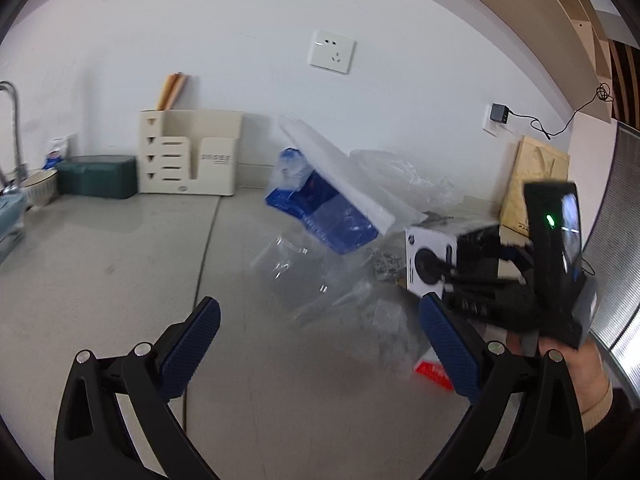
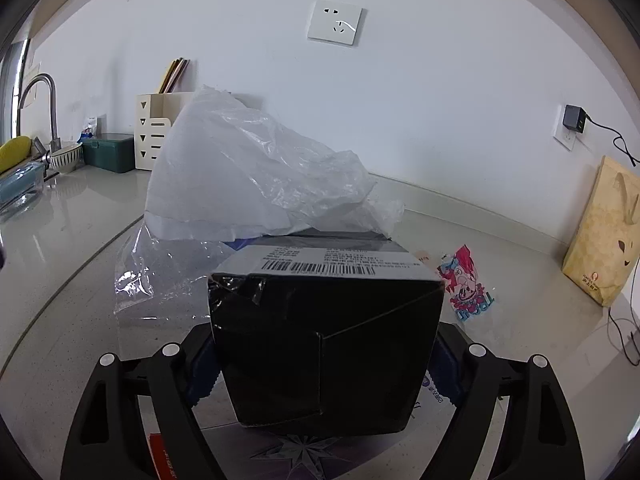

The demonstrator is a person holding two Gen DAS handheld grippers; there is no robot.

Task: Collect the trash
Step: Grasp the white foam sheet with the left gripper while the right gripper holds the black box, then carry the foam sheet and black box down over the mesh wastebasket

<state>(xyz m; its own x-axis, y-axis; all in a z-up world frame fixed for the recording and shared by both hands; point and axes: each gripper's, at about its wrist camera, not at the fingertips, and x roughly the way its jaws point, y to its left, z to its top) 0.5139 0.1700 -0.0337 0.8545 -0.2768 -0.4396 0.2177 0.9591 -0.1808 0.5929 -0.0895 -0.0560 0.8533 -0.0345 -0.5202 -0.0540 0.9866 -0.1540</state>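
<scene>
Two tools are at work over a grey desk [image 1: 100, 264] strewn with packaging. The right tool [image 2: 320, 376] pinches a black box [image 2: 324, 344] from both sides, its blue pads pressed to the box's flanks; the grip sits low and near the box's rear, probably because the barcode label runs across the top and the flat sides give the pads the best purchase. The box seems lifted or tipped slightly off the desk, though I cannot tell for certain. Behind it, touching its far edge, clear plastic wrap [image 2: 256, 172] heaps over a white sheet and something blue, so pulling the box away may drag the film along.

The left tool [image 1: 320, 344] hangs spread wide and empty, aimed at that same pile: wrap [image 1: 320, 272] lies just ahead of its fingers. It looks held open in readiness to take the film, which needs a broad bite since it is limp and slippery. A pink wrapper [image 2: 466, 284] lies flat to the right of the box, and a paper bag [image 2: 604, 232] leans on the wall further right.
</scene>
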